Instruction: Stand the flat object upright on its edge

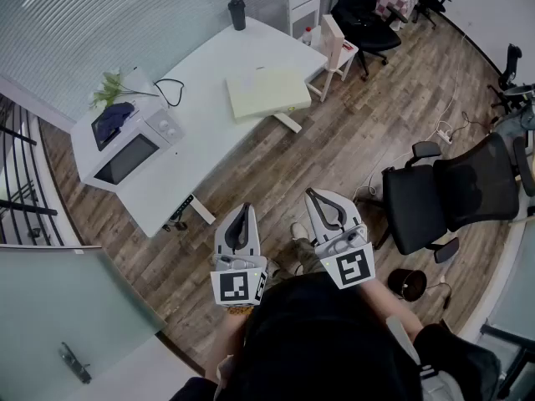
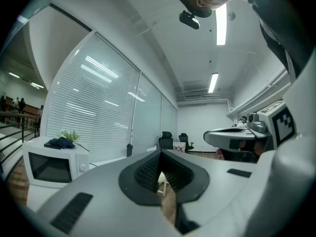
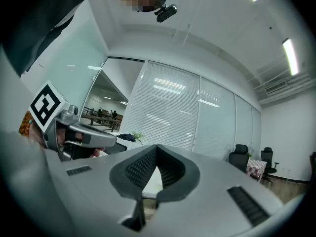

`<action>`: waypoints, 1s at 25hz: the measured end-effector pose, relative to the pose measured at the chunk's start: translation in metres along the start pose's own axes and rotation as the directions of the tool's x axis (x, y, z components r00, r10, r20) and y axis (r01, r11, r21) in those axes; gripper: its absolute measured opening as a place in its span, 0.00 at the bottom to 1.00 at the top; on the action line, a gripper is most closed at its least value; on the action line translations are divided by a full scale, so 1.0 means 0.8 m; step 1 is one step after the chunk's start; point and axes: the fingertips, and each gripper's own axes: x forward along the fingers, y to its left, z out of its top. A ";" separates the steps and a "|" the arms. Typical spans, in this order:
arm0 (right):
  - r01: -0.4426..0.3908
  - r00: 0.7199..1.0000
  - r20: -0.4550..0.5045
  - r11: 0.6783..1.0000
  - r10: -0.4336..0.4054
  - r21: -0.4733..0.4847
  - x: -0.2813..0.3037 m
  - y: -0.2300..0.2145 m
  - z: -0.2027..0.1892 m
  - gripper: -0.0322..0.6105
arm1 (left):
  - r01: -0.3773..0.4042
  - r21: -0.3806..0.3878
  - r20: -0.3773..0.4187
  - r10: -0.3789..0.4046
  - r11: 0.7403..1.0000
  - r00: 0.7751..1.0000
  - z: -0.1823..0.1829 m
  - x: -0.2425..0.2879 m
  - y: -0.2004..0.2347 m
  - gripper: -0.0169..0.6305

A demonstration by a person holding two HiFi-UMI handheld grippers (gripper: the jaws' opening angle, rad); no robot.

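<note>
A pale yellow flat slab (image 1: pixel 267 92) lies flat on the white table (image 1: pixel 196 107), near its right edge. Both grippers are held close to the person's body, well short of the table and above the wooden floor. The left gripper (image 1: pixel 245 208) is shut with nothing between its jaws. The right gripper (image 1: pixel 312 192) beside it is likewise shut and empty. In the left gripper view the left gripper (image 2: pixel 159 155) points level toward the far end of the room, jaws closed. The right gripper view shows the right gripper (image 3: pixel 157 147) closed, pointing level toward the table.
A white microwave (image 1: pixel 125 149) with a dark cloth and a plant on top stands at the table's left end. A black cup (image 1: pixel 238 13) is at the far end. A white chair (image 1: pixel 322 32) stands beyond the table, a black office chair (image 1: pixel 451 195) to the right, and a glass partition (image 1: pixel 58 307) at lower left.
</note>
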 end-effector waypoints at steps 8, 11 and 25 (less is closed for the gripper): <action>0.004 1.000 0.007 0.999 -0.005 0.036 0.005 0.003 -0.008 0.06 | 0.023 0.000 -0.009 -0.023 1.000 1.000 -0.012 0.005 0.006 0.03; -0.018 1.000 0.000 0.999 0.018 0.028 0.007 0.004 -0.016 0.06 | 0.004 0.007 -0.016 -0.004 1.000 1.000 -0.014 0.005 0.010 0.03; -0.028 0.999 0.043 1.000 0.029 -0.009 0.048 -0.098 -0.029 0.06 | -0.025 0.107 -0.002 0.026 0.994 1.000 -0.007 0.098 -0.003 0.03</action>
